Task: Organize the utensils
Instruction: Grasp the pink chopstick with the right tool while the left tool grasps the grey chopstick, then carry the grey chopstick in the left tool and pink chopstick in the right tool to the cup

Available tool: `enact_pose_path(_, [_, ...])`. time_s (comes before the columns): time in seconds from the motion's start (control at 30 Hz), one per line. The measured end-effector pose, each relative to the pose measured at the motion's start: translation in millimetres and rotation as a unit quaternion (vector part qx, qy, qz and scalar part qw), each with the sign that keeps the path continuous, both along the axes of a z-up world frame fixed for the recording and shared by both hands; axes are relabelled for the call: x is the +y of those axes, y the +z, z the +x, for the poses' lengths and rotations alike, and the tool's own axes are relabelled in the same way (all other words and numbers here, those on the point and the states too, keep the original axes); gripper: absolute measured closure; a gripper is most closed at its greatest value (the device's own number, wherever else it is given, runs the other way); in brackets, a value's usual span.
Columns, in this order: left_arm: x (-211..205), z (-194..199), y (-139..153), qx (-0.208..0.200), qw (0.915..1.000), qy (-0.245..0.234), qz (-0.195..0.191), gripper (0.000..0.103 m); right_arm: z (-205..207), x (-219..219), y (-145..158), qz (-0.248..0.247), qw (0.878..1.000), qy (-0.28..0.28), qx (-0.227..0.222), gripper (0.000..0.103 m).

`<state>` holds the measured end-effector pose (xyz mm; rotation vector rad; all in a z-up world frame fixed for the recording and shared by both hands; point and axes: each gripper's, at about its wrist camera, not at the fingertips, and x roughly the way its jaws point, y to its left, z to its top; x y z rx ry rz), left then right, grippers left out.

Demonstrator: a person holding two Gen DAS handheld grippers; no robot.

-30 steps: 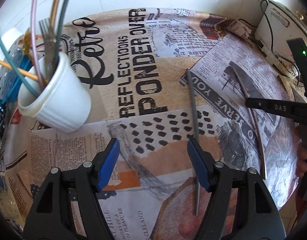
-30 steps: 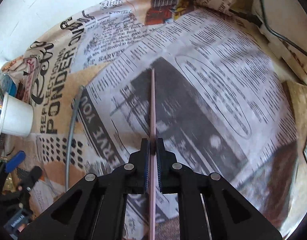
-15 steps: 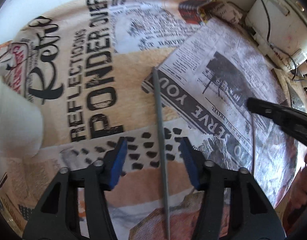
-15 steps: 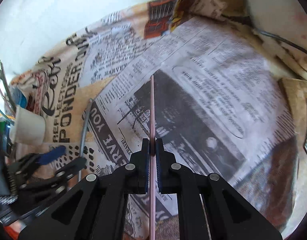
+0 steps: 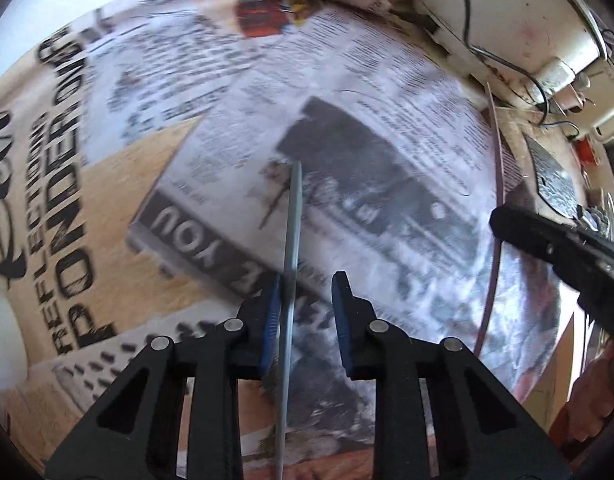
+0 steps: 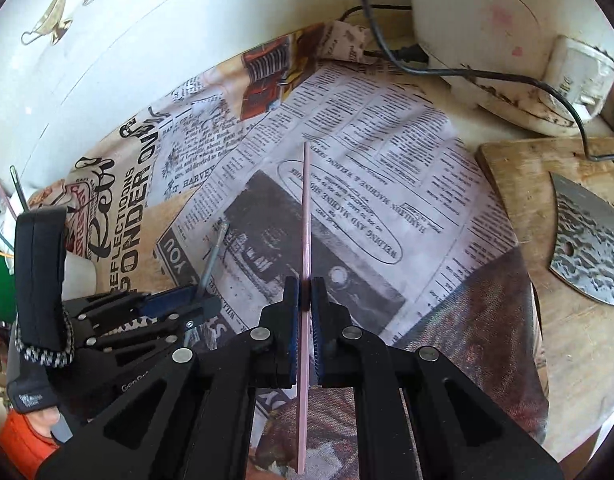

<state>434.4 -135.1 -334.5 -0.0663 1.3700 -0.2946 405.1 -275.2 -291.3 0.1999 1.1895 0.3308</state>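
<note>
Two sticks remain uncupped: right gripper [image 6: 303,308] fingers clamp the pink stick [image 6: 305,216], left gripper [image 5: 305,300] fingers are closing around the grey stick [image 5: 291,232] above the tabletop [image 5: 119,184], one pad touching

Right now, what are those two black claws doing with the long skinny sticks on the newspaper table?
A person is tidying long, thin sticks with a claw in each hand. The right claw is shut on a pink stick. The left claw is closing around a grey stick lying on the newspaper-print cloth; one pad touches it, the other has not. A white cup stands at the left.
</note>
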Motion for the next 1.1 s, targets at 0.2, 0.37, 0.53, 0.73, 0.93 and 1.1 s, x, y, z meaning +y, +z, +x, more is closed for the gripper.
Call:
enact_pose_path(0.2, [-18.9,14.1,-2.0,0.014,0.9986,-0.047,0.022,0.078,-3.4,-8.0,1.3,0.006,1.0,-0.009,-0.003,0.097])
enact_pose_path(0.37, [-37.6,14.9,-3.5,0.0,0.9921,-0.101,0.075,0.087,-6.8,-11.8,2.8,0.021,1.0,-0.016,-0.003,0.097])
enact_pose_path(0.53, [-43.5,16.3,-3.5,-0.014,0.9892,-0.111,0.095,0.098,-10.8,-12.7,6.4,0.03,0.999,-0.017,-0.007,0.097])
enact_pose_path(0.73, [-36.2,-5.0,1.3,-0.027,0.9914,-0.094,0.087,0.098,-15.3,-7.9,16.6,0.03,0.999,-0.011,-0.022,0.097])
enact_pose_path(0.93, [-22.3,-22.2,26.6,-0.05,0.9946,-0.07,0.058,0.098,-23.6,-2.4,33.8,0.031,0.999,-0.003,-0.044,0.097])
enact_pose_path(1.1, [-0.4,-41.2,62.3,-0.083,0.9948,-0.047,0.036,0.098,-32.7,6.9,48.6,0.03,0.998,0.007,-0.061,0.097])
